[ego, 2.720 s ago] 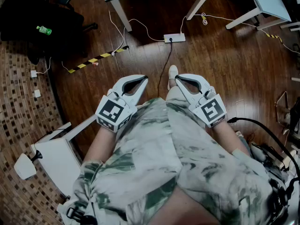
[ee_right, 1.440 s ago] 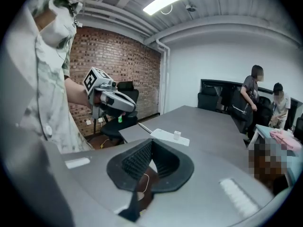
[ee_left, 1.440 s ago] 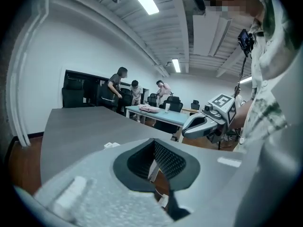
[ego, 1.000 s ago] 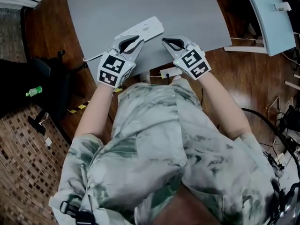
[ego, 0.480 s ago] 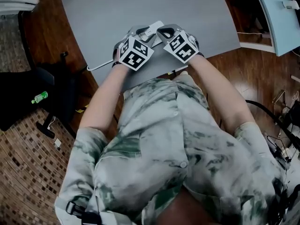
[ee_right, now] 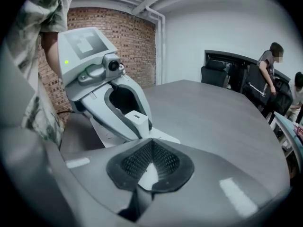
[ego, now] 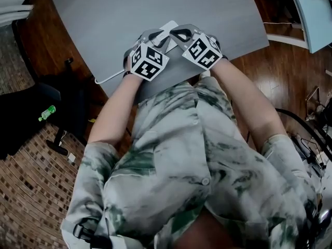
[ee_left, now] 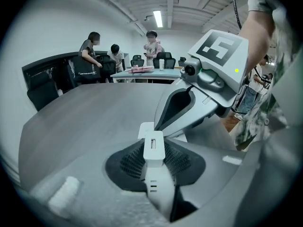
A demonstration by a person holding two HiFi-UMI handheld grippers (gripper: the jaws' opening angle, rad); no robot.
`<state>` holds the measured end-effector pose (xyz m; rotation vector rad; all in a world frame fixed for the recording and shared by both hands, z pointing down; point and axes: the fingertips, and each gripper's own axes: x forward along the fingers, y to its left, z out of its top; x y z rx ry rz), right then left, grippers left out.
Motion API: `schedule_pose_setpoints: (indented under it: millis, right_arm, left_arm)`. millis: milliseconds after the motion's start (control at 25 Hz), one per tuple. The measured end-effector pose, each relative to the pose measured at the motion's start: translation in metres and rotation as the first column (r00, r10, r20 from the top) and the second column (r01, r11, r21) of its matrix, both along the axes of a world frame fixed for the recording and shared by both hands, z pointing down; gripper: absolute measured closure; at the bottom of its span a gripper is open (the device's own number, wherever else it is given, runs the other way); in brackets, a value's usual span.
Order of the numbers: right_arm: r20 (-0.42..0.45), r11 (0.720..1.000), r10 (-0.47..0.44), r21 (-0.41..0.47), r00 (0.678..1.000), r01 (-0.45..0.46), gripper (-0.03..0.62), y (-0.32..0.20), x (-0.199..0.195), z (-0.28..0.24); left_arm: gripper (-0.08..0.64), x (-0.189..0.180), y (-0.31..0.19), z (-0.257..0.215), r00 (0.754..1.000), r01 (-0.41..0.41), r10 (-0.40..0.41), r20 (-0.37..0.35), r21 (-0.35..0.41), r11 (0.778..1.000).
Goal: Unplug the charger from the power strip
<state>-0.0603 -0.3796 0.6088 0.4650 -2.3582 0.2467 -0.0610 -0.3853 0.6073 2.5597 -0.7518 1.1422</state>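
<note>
- Where the grey table [ego: 155,4] nears the person's body, a long white plastic power strip [ego: 169,27] lies flat on it, and a thin white cable [ego: 110,77] trails off the table's left edge.
- A small white boxy charger [ee_left: 153,145] stands upright in the strip, plugged in, at the end of the strip near both tongs.
- The charger is a squarish block with smooth sides, and its upper face shows one narrow oblong slot.
- In the left gripper view the strip runs from the charger's base towards the camera and carries three short dark slits.
- The left gripper [ego: 153,38] reaches down over the charger. Its jaws have just been closing, the block sits between them, and the black ribbed pads [ee_left: 130,162] lie against its two sides.
- The right gripper view shows the same thing from the other side: the charger sits at the tips of the left tongs.
- The right gripper [ee_right: 150,150] is just beside the left one, angled down at the strip. Its jaws are drawn in on the white strip, which shows as a pale wedge between the dark pads.
- The two marker cubes sit nearly touching above the strip in the head view.
</note>
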Motion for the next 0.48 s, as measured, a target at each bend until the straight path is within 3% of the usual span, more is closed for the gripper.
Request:
schedule_pose_setpoints:
  millis: [400,480]
  right_arm:
    - [-0.008,0.999,0.025,-0.024,1.0,-0.025,0.584,-0.0001,-0.0002,-0.0025]
    - [-0.01,0.999,0.033,-0.024,0.999,-0.033,0.584,0.0031,0.0016,-0.002]
  left_arm:
    - [0.457,-0.0032,-0.0006,-0.0038,1.0,0.012,-0.013,-0.021,-0.055,0.998]
    - [0.456,-0.0001,0.0028,-0.0091,1.0,-0.015,0.015,0.011,-0.015,1.0]
